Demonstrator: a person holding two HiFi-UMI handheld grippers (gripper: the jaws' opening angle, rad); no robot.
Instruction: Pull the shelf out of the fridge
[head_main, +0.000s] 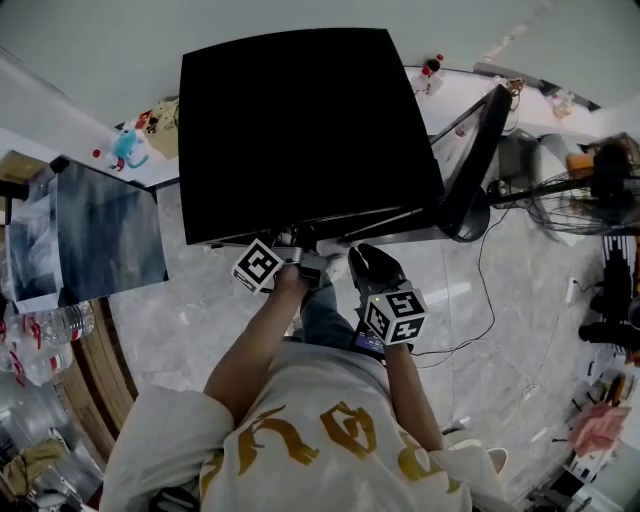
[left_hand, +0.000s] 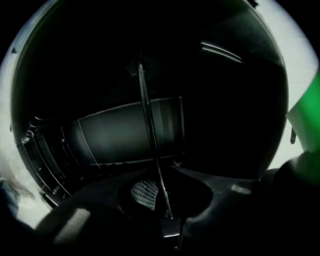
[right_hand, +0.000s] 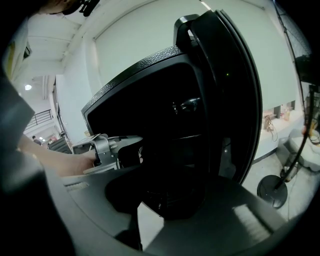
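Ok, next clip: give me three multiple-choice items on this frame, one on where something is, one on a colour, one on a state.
1. Where is the left gripper?
A) lying on the floor
B) reaching into the fridge
C) resting on top of the fridge

2. What colour is the fridge?
A) white
B) red
C) black

3. How is the fridge door?
A) open
B) shut
C) taken off

Answers:
1 B, its own view looks at the dark inside walls.
2 C, the casing is black in the head view.
3 A, the door stands swung out at the fridge's side.
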